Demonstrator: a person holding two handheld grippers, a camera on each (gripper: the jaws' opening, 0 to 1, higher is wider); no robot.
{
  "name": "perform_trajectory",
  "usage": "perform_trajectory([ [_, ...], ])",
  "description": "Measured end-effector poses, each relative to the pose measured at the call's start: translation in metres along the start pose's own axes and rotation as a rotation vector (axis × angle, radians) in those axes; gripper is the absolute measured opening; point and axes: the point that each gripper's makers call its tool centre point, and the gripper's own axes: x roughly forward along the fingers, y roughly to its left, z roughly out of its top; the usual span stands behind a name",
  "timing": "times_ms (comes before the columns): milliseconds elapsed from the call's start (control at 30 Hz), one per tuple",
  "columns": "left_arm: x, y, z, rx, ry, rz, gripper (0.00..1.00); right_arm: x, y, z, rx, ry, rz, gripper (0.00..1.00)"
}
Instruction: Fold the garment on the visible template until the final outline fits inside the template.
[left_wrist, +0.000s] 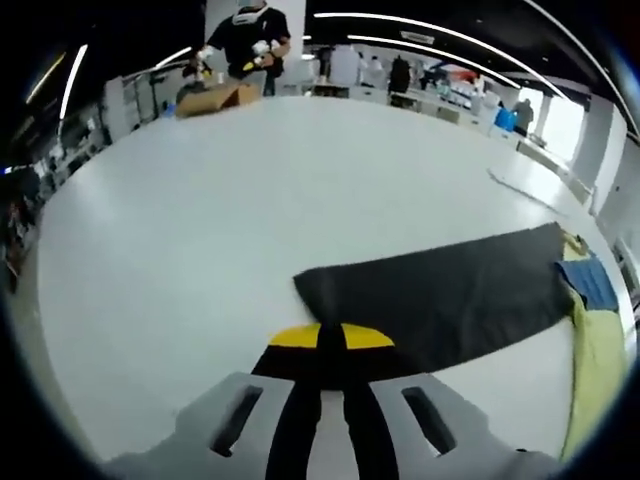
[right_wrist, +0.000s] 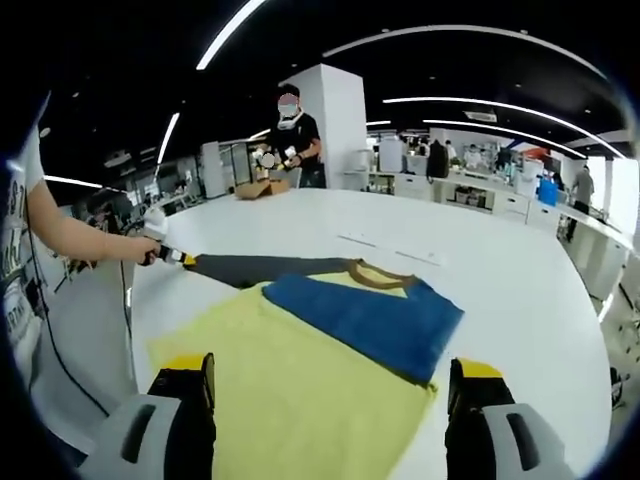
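- Left tongs (left_wrist: 330, 345) have their yellow-tipped jaws pressed together on the end of the dark sleeve (left_wrist: 440, 295), which stretches flat away from them across the counter (left_wrist: 230, 220).
- Right tongs (right_wrist: 330, 400) stand wide apart with nothing between them, hovering over the near yellow body of the garment (right_wrist: 300, 380).
- In the right gripper view the left tongs (right_wrist: 160, 252) show at the far left, held by a person's hand (right_wrist: 140, 245) and drawing the sleeve (right_wrist: 270, 268) out sideways.
- To do this step well, I judge the sleeve should be carried over in one low sweep, kept taut so it lands flat across the body, while the right tongs pin the shoulder line as a hinge.
- Garment cloth looks soft and thin, matte yellow, lying smooth; the blue sleeve (right_wrist: 365, 320) is already folded across the chest as a neat slanted band, and a brown collar (right_wrist: 385, 272) curves beyond it.
- Counter is pale, smooth and broad; I cannot make out a template outline with certainty.
- Farther off a cardboard box (left_wrist: 215, 98) sits at the counter's far edge, with a person (right_wrist: 295, 140) standing behind it.
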Motion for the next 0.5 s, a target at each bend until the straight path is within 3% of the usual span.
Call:
perform_trajectory([
  [500,-0.011,-0.011,0.009,-0.005,-0.032,-0.049,0.0,-0.007,0.011,0.0,-0.011,-0.018,0.018,0.99],
])
